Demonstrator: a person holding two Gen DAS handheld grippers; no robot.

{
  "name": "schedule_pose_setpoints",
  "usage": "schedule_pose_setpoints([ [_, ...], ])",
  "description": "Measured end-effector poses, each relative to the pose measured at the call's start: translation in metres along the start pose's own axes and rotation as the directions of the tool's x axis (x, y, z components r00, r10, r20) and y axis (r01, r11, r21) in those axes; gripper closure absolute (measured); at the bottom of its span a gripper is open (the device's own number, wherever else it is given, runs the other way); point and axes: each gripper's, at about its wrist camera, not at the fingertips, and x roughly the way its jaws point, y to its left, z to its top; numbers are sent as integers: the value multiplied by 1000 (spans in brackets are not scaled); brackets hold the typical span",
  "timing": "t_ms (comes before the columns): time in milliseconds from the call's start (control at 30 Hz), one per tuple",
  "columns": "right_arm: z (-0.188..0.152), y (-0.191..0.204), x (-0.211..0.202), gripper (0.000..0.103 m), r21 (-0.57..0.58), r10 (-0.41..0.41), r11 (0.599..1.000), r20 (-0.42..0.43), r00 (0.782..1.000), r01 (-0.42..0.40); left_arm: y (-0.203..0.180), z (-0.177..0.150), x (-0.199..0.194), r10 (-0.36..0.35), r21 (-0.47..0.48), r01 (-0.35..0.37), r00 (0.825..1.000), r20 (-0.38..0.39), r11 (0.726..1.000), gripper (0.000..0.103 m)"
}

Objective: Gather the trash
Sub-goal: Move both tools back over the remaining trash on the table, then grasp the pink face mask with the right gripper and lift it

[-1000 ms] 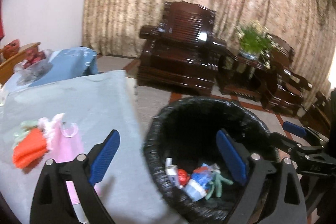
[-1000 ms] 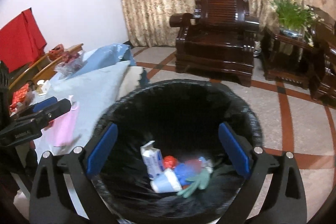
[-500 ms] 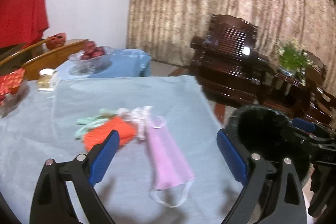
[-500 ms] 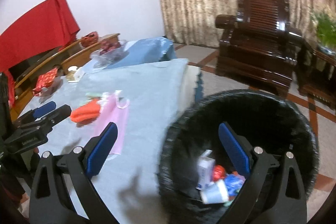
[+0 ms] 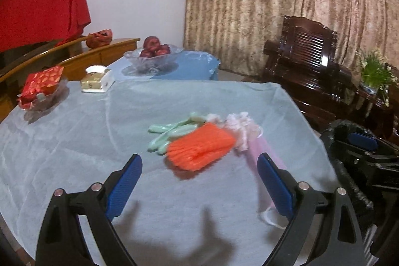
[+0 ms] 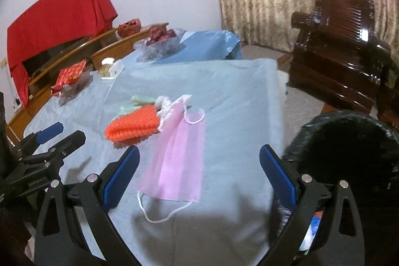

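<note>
Right now my left gripper (image 5: 199, 181) hangs over the table (image 5: 74, 136) with its blue pads spread wide and nothing between them, and my right gripper (image 6: 199, 173) is just as open and empty. Ahead of the left one, toward the right edge of the grey-blue tablecloth, lies a small heap of trash: an orange ridged foam sleeve (image 5: 200, 150), pale green plastic spoons (image 5: 172, 131) touching its far side, and a frilly white-pink scrap (image 5: 243, 127) against its right end. From the right wrist view, a pink face mask (image 6: 178, 159) lies flat between my right pads, one corner tucked under that heap, its white ear loop (image 6: 159, 215) trailing toward the near edge. Just past the table's right edge stands the bin lined with a black bag (image 6: 349, 149). Along the far edge sit a glass bowl of red fruit (image 5: 153, 55), a small white-and-gold box (image 5: 97, 80) and a red patterned packet (image 5: 41, 84).
</note>
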Motion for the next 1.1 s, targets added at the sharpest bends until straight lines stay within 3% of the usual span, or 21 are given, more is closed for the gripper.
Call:
schedule_pose_setpoints([
  [233, -4, 25, 51, 10, -21, 27, 999, -79, 996, -29, 20, -7, 12, 20, -33, -21, 999, -29, 999, 11],
  [633, -22, 25, 104, 28, -24, -22, 1000, -188, 982, 18, 34, -12, 27, 31, -52, -34, 998, -54, 998, 11],
  [767, -24, 25, 111, 41, -21, -3, 1000, -212, 977, -1, 32, -13, 35, 28, -50, -31, 998, -64, 998, 11],
  [833, -23, 25, 112, 52, -19, 17, 1000, -214, 977, -22, 31, -14, 39, 24, -50, -28, 997, -69, 998, 11],
  [1000, -23, 20, 112, 93, 7, 61, 998, -225, 973, -61, 27, -12, 43, 14, -47, -17, 997, -74, 999, 11],
  [1100, -23, 13, 109, 101, 44, 94, 995, -229, 969, -86, 23, -12, 45, 7, -43, -10, 997, -74, 999, 11],
])
